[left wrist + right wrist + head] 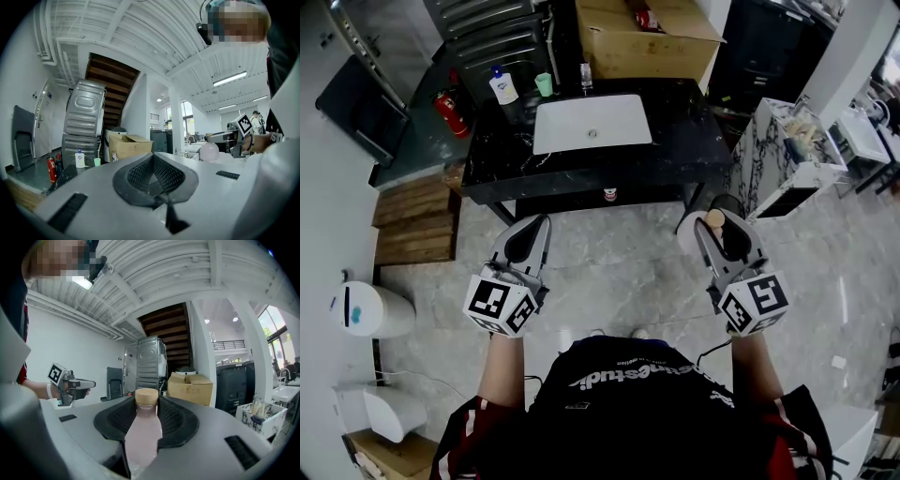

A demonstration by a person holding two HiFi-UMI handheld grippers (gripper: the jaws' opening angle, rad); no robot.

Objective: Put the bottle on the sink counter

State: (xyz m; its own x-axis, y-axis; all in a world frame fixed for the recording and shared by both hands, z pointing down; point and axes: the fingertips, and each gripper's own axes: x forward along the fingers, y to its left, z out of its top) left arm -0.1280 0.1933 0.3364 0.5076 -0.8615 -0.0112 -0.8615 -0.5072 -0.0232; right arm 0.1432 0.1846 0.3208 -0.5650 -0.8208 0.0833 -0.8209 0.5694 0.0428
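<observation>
A pale pink bottle (pixel 715 220) with a cork cap lies level between the jaws of my right gripper (pixel 718 227), which is shut on it. In the right gripper view the bottle (pixel 143 430) points away from the camera, cork end forward, with the pads (pixel 174 420) pressed to its sides. My left gripper (pixel 528 236) is held level beside it, shut and holding nothing; its jaws meet in the left gripper view (pixel 153 161). Ahead stands the black sink counter (pixel 684 141) with a white basin (pixel 592 123). Both grippers hang over the floor, short of the counter's front edge.
On the counter's back edge stand a soap dispenser (pixel 502 86), a green cup (pixel 544 83) and a small clear bottle (pixel 586 75). A cardboard box (pixel 642 37) sits behind. A marble-patterned cabinet (pixel 787 155) stands right, a fire extinguisher (pixel 448 111) and wooden pallet (pixel 412 220) left.
</observation>
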